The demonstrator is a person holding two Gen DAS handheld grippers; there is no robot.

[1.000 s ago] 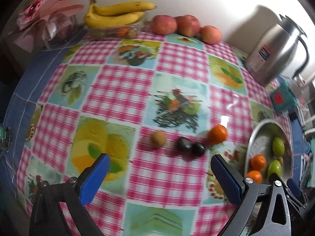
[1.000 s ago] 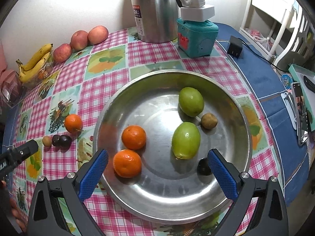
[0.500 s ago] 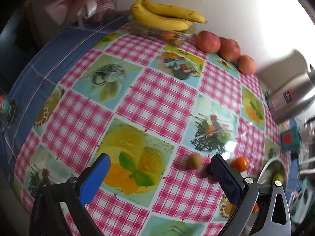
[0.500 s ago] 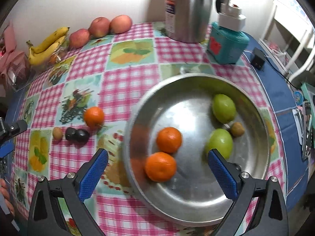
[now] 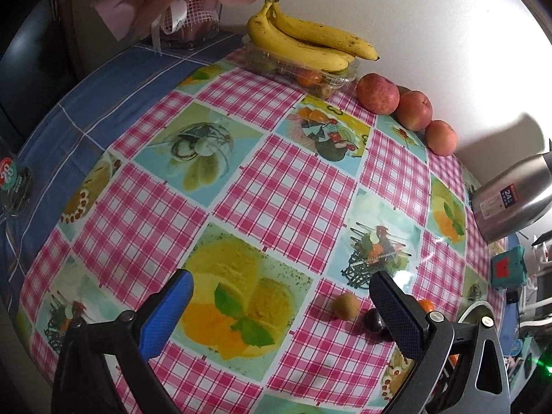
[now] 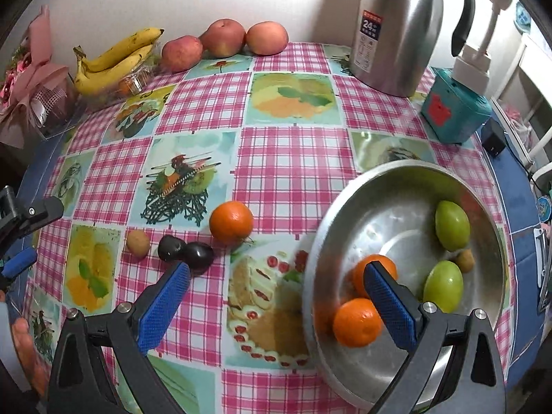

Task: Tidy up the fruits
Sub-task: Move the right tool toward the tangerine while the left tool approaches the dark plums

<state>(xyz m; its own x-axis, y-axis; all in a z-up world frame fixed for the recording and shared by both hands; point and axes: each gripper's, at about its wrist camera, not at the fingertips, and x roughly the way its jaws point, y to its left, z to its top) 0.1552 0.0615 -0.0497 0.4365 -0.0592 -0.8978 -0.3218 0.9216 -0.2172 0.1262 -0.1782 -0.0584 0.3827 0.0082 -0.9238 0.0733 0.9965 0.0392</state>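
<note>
Waiting on the checked cloth of the counter [image 6: 286, 158], a loose orange [image 6: 231, 222] sits in a short row with two dark plums [image 6: 186, 252] that touch each other and a small brown fruit [image 6: 138, 241] at the far end, all just left of a steel bowl [image 6: 317, 241]. Inside the bowl lie two more oranges [image 6: 357, 322], two green fruits [image 6: 452, 225] and another small brown fruit [image 6: 465, 260].

The right gripper [image 6: 276, 303] hangs above the cloth with its blue fingers [image 6: 162, 302] spread wide and empty, one near the plums, the other over the bowl's near side, touching nothing that can be made out. The left gripper [image 5: 281, 314] is likewise spread wide and empty over a printed yellow square, its right finger [image 5: 396, 317] partly hiding the plums and orange from its own camera.

Against the wall stand bananas [image 6: 114, 58] on a clear box, three apples [image 6: 224, 43], a steel jug [image 6: 396, 27] and a teal box [image 6: 455, 110].
</note>
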